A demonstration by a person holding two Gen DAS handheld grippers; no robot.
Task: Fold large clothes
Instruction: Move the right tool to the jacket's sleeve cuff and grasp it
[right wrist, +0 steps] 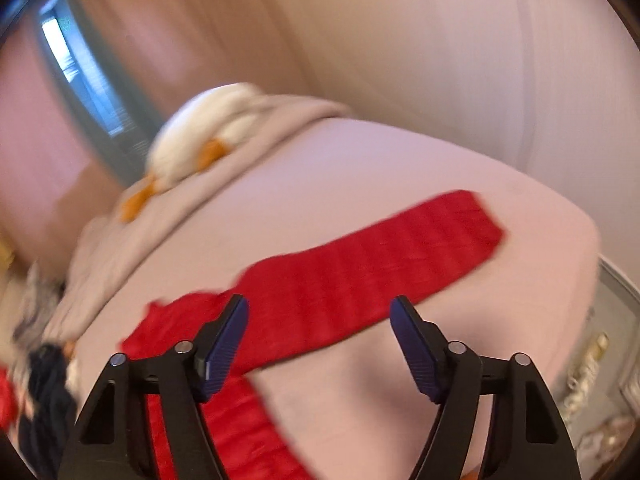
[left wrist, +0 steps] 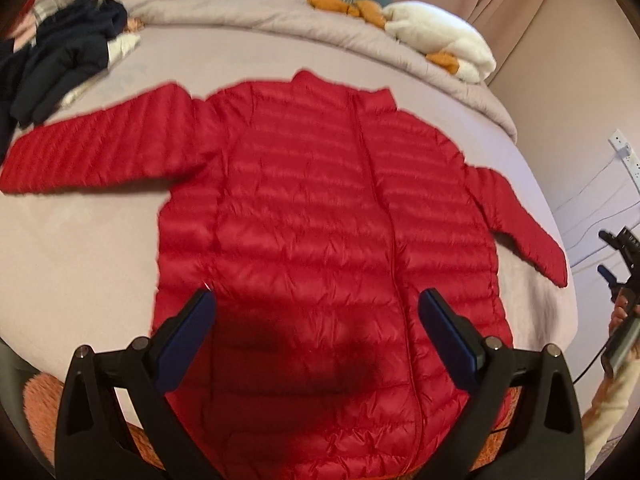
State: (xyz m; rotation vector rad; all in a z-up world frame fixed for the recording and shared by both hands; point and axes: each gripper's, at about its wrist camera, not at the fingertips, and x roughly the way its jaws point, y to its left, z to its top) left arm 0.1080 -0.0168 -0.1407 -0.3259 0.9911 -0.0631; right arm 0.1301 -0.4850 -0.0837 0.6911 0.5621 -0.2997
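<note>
Your red jacket (left wrist: 320,216) lies spread flat, zipper side up, on the bed (left wrist: 100,248), collar toward 12 o'clock and both sleeves stretched out to the sides. No box, basket or other container shows in either view; the bed alone carries everything.

Your left claw (left wrist: 316,304) hangs spread wide over the jacket's lower half, holding nothing, its shadow falling on the fabric. Your right claw (right wrist: 320,308) is also spread and pinches nothing; it hovers above one red sleeve (right wrist: 380,264), which runs from 8 o'clock toward 2 o'clock across the sheet.

Only the left view gives you the whole jacket, plus the pile of dark clothes (left wrist: 64,60) at 10 o'clock and the rumpled duvet (left wrist: 248,12) along 12 o'clock. Both views show the white and orange soft toy (left wrist: 440,36) on that duvet. The right view is blurred, and it shows the sleeve's cuff end close up.
</note>
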